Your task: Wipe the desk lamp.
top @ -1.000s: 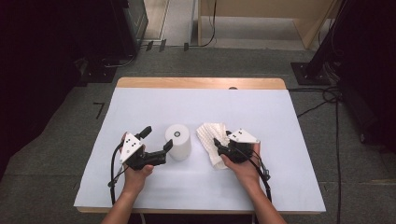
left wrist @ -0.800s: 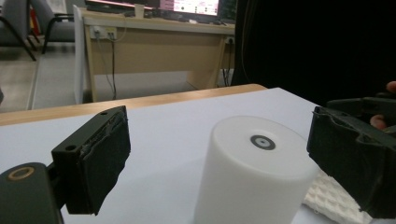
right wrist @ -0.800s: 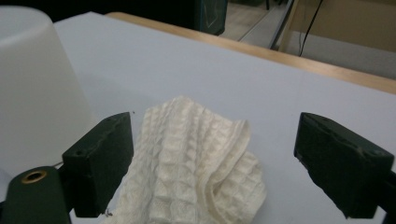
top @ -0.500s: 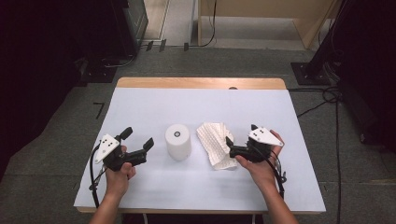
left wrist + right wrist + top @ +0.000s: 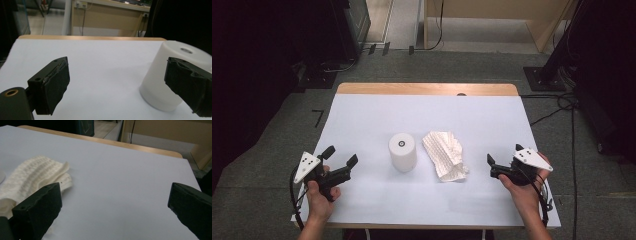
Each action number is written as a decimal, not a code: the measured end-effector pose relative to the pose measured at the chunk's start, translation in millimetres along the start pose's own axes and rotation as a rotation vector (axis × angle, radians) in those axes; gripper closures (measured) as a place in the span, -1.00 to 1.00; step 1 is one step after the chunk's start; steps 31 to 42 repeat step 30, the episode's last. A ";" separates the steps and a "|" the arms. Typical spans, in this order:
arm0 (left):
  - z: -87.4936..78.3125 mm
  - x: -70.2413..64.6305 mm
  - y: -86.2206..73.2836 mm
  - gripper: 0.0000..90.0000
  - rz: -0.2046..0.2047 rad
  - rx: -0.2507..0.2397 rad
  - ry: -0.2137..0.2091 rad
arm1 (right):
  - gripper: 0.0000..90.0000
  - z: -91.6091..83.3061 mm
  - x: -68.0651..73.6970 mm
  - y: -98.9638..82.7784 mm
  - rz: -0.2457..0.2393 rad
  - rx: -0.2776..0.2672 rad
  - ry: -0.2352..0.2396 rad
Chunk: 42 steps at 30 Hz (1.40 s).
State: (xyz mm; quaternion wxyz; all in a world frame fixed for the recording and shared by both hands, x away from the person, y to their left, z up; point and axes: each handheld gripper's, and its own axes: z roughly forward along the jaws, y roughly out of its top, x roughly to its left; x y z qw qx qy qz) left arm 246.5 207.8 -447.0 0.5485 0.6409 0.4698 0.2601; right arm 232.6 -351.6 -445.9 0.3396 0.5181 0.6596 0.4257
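A white upright roll (image 5: 402, 151) stands mid-table, with a crumpled white cloth (image 5: 445, 154) lying just right of it. My left gripper (image 5: 341, 155) is held near the front left, well clear of the roll, jaws open and empty. In the left gripper view (image 5: 117, 65) the roll (image 5: 162, 82) stands ahead beside the right jaw, untouched. My right gripper (image 5: 503, 153) hovers at the front right, apart from the cloth. Its jaws have just been opening and stand wide with nothing between them. In the right gripper view (image 5: 115, 187) the cloth (image 5: 32, 175) lies behind the left jaw.
The table (image 5: 362, 115) is covered by a white sheet, with a wooden strip (image 5: 427, 89) showing at its far edge. Dark equipment and cables stand on the floor around it. Bare sheet lies behind the roll and along both sides.
Both hands have swung outward. The left gripper has moved left, away from the roll. The right gripper has moved right, off the cloth, and its jaws now stand wider.
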 end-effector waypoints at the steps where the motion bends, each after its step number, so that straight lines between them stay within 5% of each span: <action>1: -1.5 2.3 -1.7 -0.85 -0.002 0.006 0.011 | -1.00 -2.0 -3.5 -2.2 0.006 0.005 -0.008; 13: -21.4 25.7 -16.0 -0.85 0.014 0.055 0.084 | -1.00 -23.4 -38.2 -24.8 0.043 0.038 -0.032; 25: -37.7 40.7 -24.2 -0.85 0.004 0.046 0.126 | -1.00 -41.1 -63.4 -47.0 0.082 0.054 -0.079; 42: -36.6 40.3 -24.6 -0.85 0.005 0.046 0.124 | -1.00 -41.4 -62.8 -48.2 0.084 0.056 -0.081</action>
